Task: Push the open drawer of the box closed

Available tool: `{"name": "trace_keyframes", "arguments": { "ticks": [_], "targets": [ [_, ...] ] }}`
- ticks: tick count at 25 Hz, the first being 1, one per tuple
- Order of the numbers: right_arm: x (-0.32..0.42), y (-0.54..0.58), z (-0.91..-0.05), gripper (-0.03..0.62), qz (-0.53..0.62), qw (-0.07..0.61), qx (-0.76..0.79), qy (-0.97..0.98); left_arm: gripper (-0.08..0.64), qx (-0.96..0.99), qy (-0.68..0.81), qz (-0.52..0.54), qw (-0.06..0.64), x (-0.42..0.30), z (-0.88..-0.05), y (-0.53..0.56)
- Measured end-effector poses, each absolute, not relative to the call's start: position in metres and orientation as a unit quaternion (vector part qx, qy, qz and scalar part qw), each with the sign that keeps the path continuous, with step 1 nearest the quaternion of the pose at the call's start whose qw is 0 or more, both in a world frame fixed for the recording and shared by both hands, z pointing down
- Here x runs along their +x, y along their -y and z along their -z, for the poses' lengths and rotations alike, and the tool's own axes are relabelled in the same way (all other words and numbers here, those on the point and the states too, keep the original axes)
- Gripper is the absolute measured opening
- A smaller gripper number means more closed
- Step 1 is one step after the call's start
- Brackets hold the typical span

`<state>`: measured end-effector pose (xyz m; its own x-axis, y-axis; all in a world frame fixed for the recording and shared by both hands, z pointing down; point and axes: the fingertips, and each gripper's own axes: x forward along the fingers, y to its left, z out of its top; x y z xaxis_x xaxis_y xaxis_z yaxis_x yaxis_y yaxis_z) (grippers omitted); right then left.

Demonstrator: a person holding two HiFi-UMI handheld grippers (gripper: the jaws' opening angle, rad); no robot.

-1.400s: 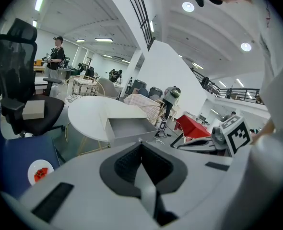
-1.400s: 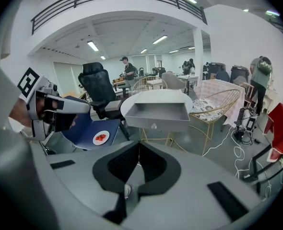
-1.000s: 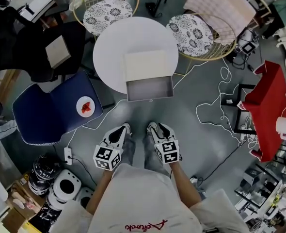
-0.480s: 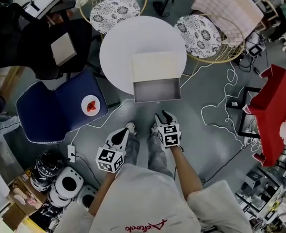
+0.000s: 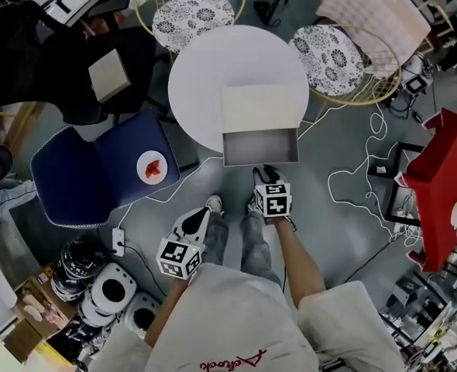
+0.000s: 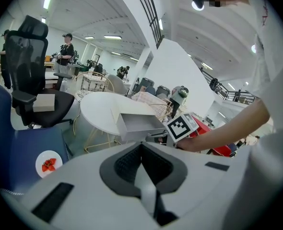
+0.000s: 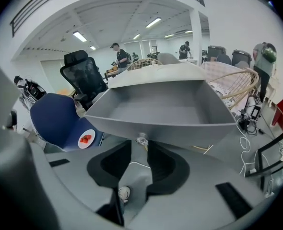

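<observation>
A cream box (image 5: 259, 107) sits on the near edge of a round white table (image 5: 205, 68), and its grey drawer (image 5: 260, 146) is pulled out toward me. My right gripper (image 5: 268, 173) reaches the drawer front from below. In the right gripper view the drawer (image 7: 165, 111) fills the top, and its small knob (image 7: 142, 138) sits right at the tips of my right gripper (image 7: 140, 145). Its jaws have just been closing and are still apart, with the knob at the gap. My left gripper (image 5: 200, 214) hangs back over the floor, shut and empty (image 6: 141, 146).
A blue chair (image 5: 89, 177) to the left carries a white plate (image 5: 152, 168) with something red. Two wire chairs with patterned cushions (image 5: 192, 10) (image 5: 333, 49) stand behind the table. Cables (image 5: 352, 184) trail over the floor on the right beside a red stand (image 5: 445, 177).
My right gripper has moved forward and down to the drawer front, and its jaws have narrowed. The left gripper has stayed about where it was.
</observation>
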<state>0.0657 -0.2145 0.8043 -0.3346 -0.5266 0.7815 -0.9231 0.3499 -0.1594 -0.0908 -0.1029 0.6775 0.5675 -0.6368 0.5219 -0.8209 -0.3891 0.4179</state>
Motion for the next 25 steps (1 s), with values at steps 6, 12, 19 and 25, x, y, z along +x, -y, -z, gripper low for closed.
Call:
{"name": "trace_keyframes", "arguments": {
  "ticks": [6, 12, 19, 25],
  "targets": [
    [0.068, 0.216, -0.805, 0.075, -0.299, 0.333, 0.483, 0.752, 0.012, 0.82, 0.446, -0.14, 0.331, -0.095, -0.679, 0.105],
    [0.066, 0.218, -0.797, 0.075, -0.296, 0.334, 0.486, 0.751, 0.012, 0.821, 0.445, -0.138, 0.33, -0.095, -0.679, 0.107],
    [0.071, 0.224, -0.798, 0.075, -0.294, 0.343, 0.484, 0.75, 0.012, 0.821, 0.445, -0.137, 0.331, -0.092, -0.677, 0.11],
    [0.07, 0.247, -0.798, 0.075, -0.289, 0.342, 0.48, 0.755, 0.012, 0.816, 0.449, -0.14, 0.336, -0.096, -0.679, 0.107]
  ]
}}
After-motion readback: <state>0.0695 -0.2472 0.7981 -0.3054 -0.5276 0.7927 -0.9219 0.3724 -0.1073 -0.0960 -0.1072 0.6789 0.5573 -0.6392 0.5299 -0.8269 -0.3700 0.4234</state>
